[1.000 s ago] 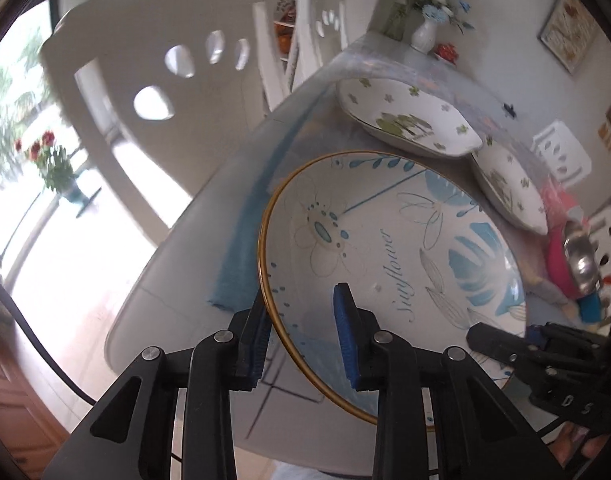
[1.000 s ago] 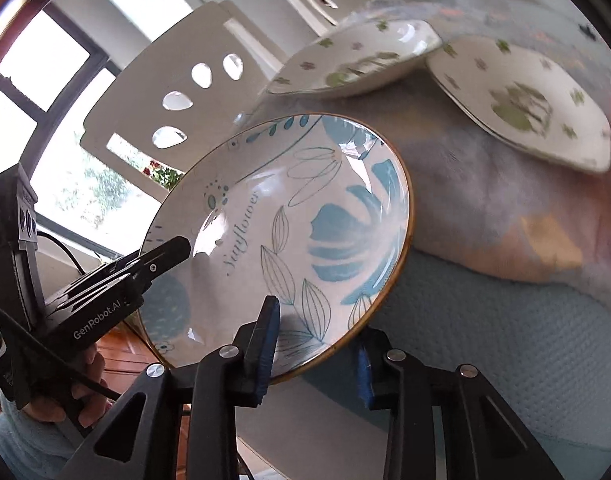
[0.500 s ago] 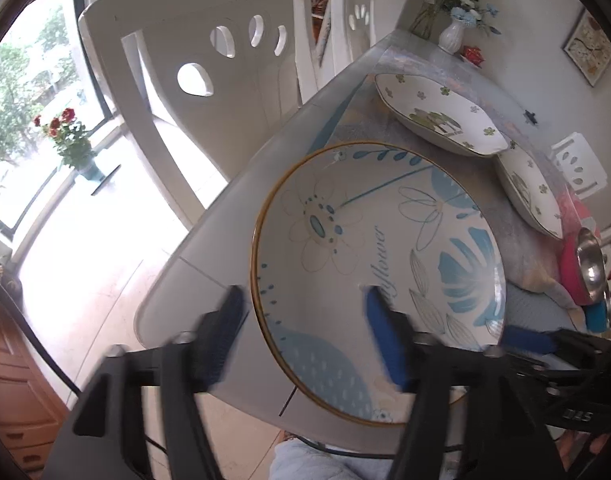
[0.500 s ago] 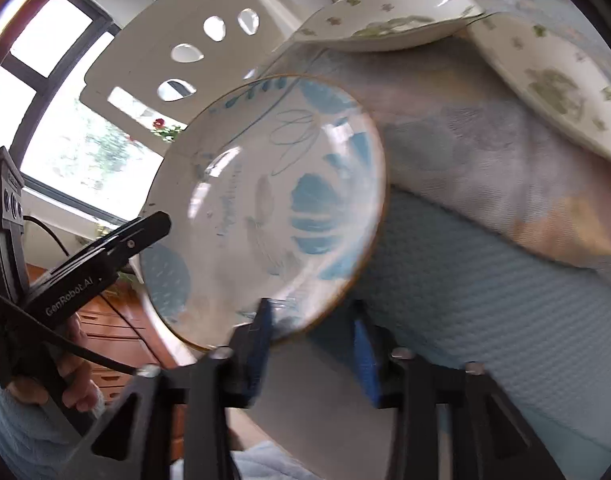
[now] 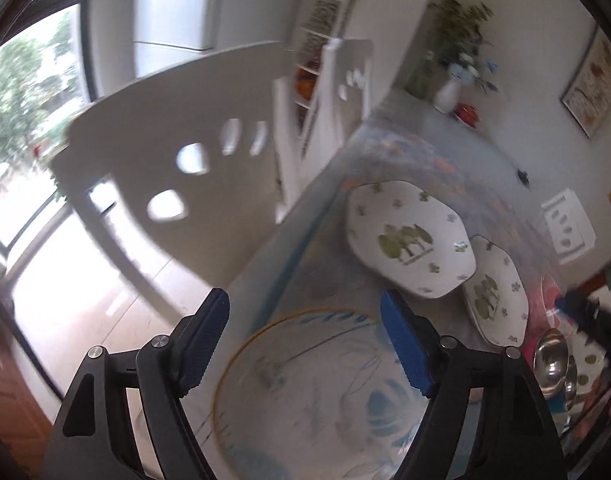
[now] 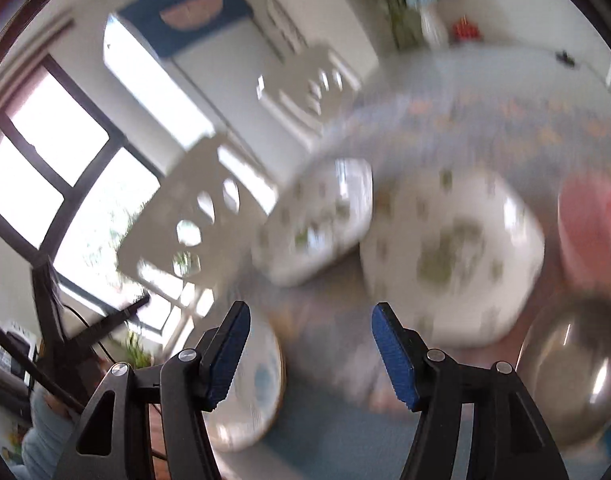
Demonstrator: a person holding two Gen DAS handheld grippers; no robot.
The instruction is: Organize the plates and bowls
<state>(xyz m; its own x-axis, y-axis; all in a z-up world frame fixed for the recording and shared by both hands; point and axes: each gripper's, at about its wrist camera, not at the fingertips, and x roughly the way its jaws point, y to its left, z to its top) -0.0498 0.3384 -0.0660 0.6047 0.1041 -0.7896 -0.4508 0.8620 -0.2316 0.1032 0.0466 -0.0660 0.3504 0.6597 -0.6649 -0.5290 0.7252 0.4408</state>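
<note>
The big blue-flower plate (image 5: 325, 392) with a gold rim lies on the table corner, free of both grippers. My left gripper (image 5: 305, 340) hovers above its far rim. Its jaws are opening and nothing is between them. In the right wrist view the same plate (image 6: 249, 392) shows low at the left. My right gripper (image 6: 309, 352) stands open and empty over the cloth beside it. Two white hexagonal plates with green prints (image 5: 409, 236) (image 5: 497, 300) sit further along the table, blurred in the right wrist view (image 6: 317, 224) (image 6: 453, 256).
A steel bowl (image 6: 573, 380) and a pink item (image 6: 585, 232) lie at the right. White chairs (image 5: 177, 168) stand along the table's left edge. A vase of flowers (image 5: 449, 96) is at the far end. A person's sleeve (image 6: 45, 432) shows at lower left.
Both grippers let go of the blue-flower plate, which now rests on the table. Both opened wide, rose and drew back from it.
</note>
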